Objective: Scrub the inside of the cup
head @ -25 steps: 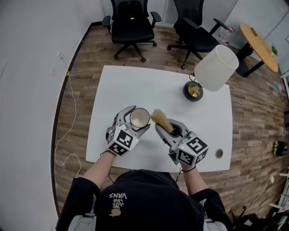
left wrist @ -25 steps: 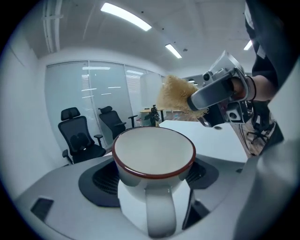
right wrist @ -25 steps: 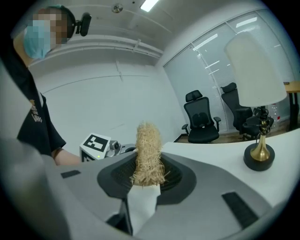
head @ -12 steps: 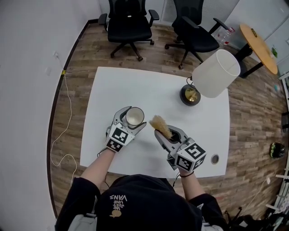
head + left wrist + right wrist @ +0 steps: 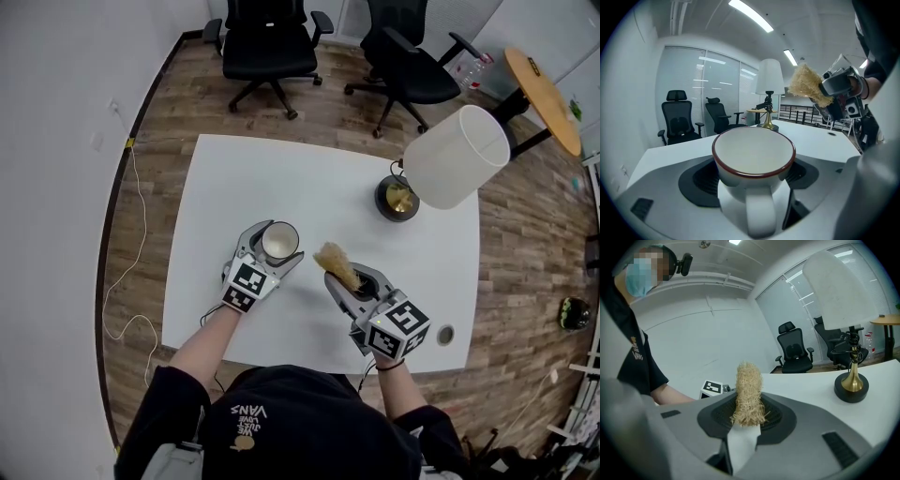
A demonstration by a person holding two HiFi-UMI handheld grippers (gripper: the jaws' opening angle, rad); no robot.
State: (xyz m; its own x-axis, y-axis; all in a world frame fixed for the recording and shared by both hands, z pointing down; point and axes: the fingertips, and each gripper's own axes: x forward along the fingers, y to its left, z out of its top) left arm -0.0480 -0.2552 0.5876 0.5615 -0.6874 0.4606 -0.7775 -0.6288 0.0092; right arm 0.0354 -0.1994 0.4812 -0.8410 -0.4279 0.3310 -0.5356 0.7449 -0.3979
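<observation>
The white cup [image 5: 280, 242], dark red at its rim, stands upright with its mouth up and its handle toward seven o'clock. At its four o'clock, apart from it, the tan fibrous scrubber [image 5: 336, 263] tilts toward ten o'clock.

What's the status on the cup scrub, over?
Left gripper shut on cup, mouth up. Right gripper shut on brush, bristles outside the cup. Nothing between brush and cup.

Black short-sleeved printed shirt [image 5: 309, 427]; grey left gripper [image 5: 278, 242] and right gripper [image 5: 349, 276], black-and-white marker cubes [image 5: 246, 285].
</observation>
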